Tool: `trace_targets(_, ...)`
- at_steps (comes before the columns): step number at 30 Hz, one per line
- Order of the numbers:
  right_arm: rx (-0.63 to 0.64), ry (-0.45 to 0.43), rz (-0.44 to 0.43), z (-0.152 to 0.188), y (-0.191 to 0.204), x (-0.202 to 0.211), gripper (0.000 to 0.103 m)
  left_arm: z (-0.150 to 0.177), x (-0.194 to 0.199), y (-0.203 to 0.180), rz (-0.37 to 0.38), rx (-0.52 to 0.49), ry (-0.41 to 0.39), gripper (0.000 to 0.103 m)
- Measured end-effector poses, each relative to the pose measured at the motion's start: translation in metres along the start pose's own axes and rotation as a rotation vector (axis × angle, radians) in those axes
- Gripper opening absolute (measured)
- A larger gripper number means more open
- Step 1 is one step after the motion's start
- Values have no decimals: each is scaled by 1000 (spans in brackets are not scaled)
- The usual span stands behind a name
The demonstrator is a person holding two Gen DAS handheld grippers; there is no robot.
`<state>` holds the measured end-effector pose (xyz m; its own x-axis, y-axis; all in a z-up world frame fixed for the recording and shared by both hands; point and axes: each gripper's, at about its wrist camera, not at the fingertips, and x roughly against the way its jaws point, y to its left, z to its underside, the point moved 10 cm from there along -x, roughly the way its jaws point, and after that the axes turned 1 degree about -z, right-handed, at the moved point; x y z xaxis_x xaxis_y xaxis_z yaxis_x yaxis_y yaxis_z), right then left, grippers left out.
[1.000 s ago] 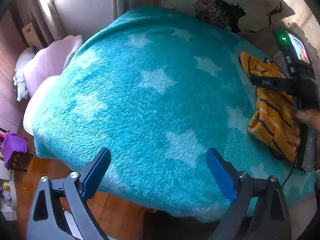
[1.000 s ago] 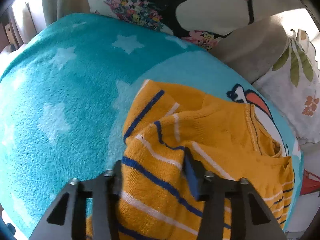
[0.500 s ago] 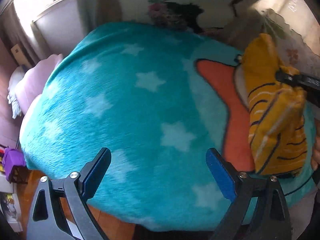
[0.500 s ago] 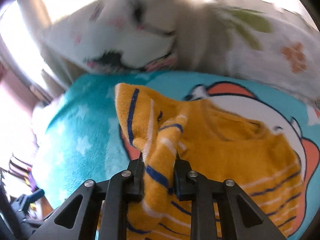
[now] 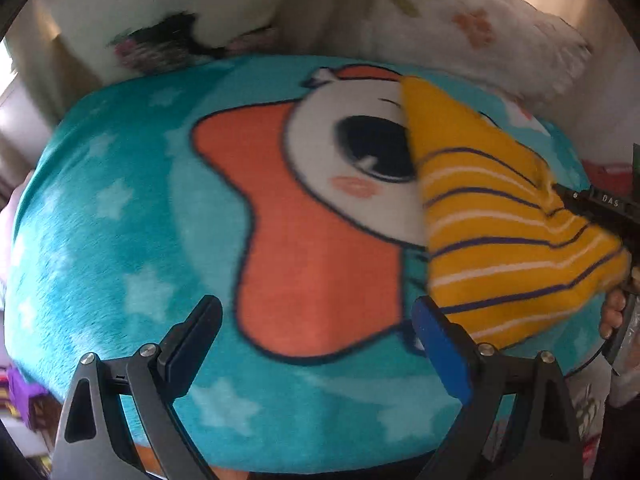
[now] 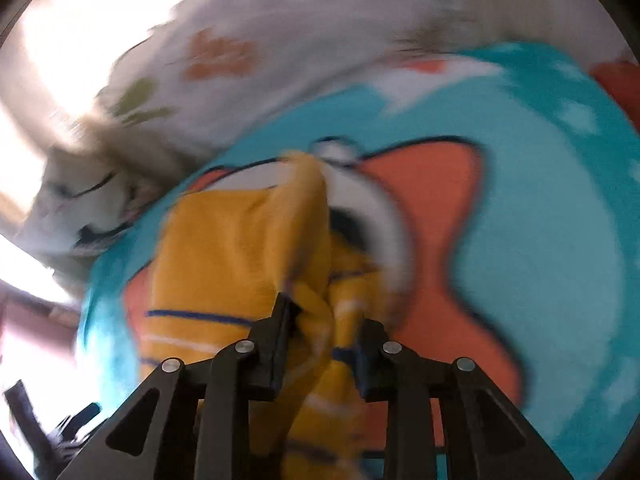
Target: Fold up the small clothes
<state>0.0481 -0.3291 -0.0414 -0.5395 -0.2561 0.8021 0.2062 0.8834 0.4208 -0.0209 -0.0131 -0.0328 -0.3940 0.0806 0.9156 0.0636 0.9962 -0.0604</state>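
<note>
The right gripper (image 6: 326, 340) is clamped on a bunched fold of the yellow striped sweater (image 5: 500, 232), which hangs from it over the right side of the teal fleece blanket (image 5: 120, 220). The left gripper (image 5: 316, 344) hovers with its jaws wide apart above the blanket's near edge, holding nothing. Left of the sweater the blanket lies bare; printed pillows (image 5: 440, 20) border its far edge. The sweater is mustard with navy and white stripes, draped in a rough triangle.

You get one readable marking only: white letters "DAS" on black body of right gripper (image 5: 592, 204), at right edge of left wrist view, just beside striped sweater (image 5: 500, 240). Lettering runs on past the edge, cut off. Right wrist view too blurred, nothing legible.
</note>
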Motion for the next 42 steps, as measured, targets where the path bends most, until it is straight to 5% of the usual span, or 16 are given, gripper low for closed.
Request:
trace_targets(3, -17, -53, -23, -4, -12, 28, 32, -3, -2, -19, 1, -22, -1, 95)
trace_targets(6, 15, -96, -85, -7, 1, 55, 56, -6, -4, -32, 7, -19, 7, 95)
trace_targets(11, 145, -6, -183, 29, 48, 45, 47, -13, -3, -49, 13, -47, -7, 95)
trace_targets(14, 199, 47, -80, 53, 40, 15, 46, -15, -7, -57, 16, -53, -7, 95)
trace_targets(16, 205, 88, 2, 63, 19, -7, 64, -15, -10, -60, 18, -54, -3, 95)
trace_targets(21, 109, 72, -76, 52, 3, 12, 69, -24, -11, -59, 29, -44, -27, 95)
trace_targets(26, 129, 28, -99, 32, -2, 27, 80, -54, -25, -63, 253, 71, -66, 95)
trace_targets(31, 71, 82, -146, 22, -7, -20, 81, -64, -75, -83, 380, 64, 25, 95)
trace_targets(34, -3, 113, -220, 22, -2, -45, 73, -54, -91, -108, 552, 104, 123, 93)
trace_targets(36, -46, 138, -309, 21, 13, -50, 51, -55, -88, -115, 579, 111, 117, 67)
trace_targets(38, -79, 174, -366, 22, 27, -52, 43, -61, -77, -109, 582, 136, 101, 55)
trace_targets(42, 12, 174, -420, 12, 69, -34, 39, -79, -48, -78, 553, 193, 25, 50)
